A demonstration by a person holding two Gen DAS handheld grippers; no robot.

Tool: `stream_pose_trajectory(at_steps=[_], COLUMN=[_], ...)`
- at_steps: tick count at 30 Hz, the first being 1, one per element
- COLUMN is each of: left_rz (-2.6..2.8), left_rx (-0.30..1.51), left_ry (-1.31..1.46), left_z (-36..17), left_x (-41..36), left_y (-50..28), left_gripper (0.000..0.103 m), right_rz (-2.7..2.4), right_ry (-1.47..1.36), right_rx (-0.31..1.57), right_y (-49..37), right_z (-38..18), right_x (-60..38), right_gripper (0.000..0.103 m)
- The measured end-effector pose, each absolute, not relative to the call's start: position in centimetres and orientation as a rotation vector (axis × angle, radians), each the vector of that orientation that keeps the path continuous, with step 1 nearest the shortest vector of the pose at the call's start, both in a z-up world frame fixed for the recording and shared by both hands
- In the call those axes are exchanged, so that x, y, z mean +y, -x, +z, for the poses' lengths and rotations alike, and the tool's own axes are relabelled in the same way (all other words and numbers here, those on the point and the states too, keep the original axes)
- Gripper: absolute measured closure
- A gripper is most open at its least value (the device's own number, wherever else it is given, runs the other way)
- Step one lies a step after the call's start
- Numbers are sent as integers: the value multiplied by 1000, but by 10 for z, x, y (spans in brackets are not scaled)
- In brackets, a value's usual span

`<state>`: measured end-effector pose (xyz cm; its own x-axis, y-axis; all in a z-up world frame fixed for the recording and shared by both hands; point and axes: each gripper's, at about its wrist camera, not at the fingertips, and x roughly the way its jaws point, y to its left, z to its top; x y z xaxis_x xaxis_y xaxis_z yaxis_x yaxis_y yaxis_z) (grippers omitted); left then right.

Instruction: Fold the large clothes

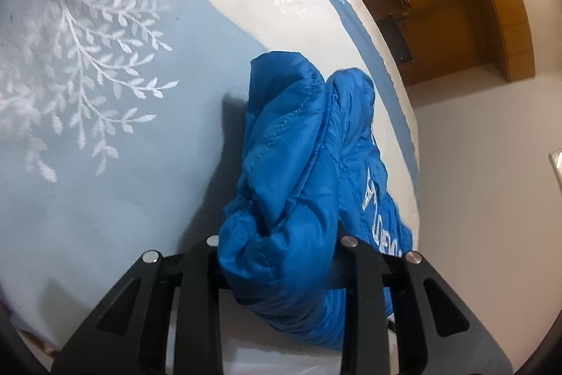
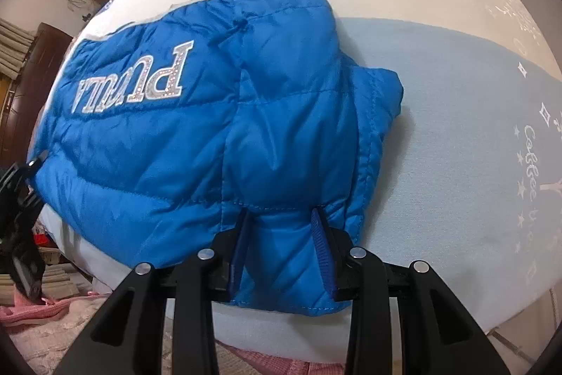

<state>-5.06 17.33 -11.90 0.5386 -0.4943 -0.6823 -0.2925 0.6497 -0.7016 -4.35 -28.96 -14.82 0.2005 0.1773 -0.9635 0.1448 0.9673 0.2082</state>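
Your blue quilted puffer jacket (image 2: 196,115) lies bunched on the bed's pale blue bedspread (image 2: 456,115) near its edge, its long axis running from your right gripper (image 2: 281,245) toward the left gripper (image 2: 24,199) at the far end. Your right jaws stand narrow, pinching the jacket's near hem between blue pads (image 2: 321,248). Your left gripper (image 1: 281,255) has a thick wad of the jacket (image 1: 298,164) bulging between its jaws, which look clamped on it. Only the right view shows the silver lettering (image 2: 133,79) whole; only the left shows the leaf-embroidered stretch (image 1: 87,58) to fold toward.
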Motion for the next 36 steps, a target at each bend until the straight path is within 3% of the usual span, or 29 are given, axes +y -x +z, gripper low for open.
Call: stream_pose_trajectory(at_steps=[6, 19, 36], left_rz=[-125, -137, -46], left_rx=[1083, 1084, 1098], left_ry=[952, 857, 693], left_z=[-154, -163, -124], left_x=[186, 181, 146], left_y=[55, 40, 29], left_gripper=[74, 68, 71], right_rz=[17, -13, -24], right_ry=[-269, -256, -263], right_rx=[1376, 1371, 1349], right_y=[41, 38, 43], right_z=[-149, -154, -152], right_x=[-293, -284, -288], right_gripper=[67, 67, 66])
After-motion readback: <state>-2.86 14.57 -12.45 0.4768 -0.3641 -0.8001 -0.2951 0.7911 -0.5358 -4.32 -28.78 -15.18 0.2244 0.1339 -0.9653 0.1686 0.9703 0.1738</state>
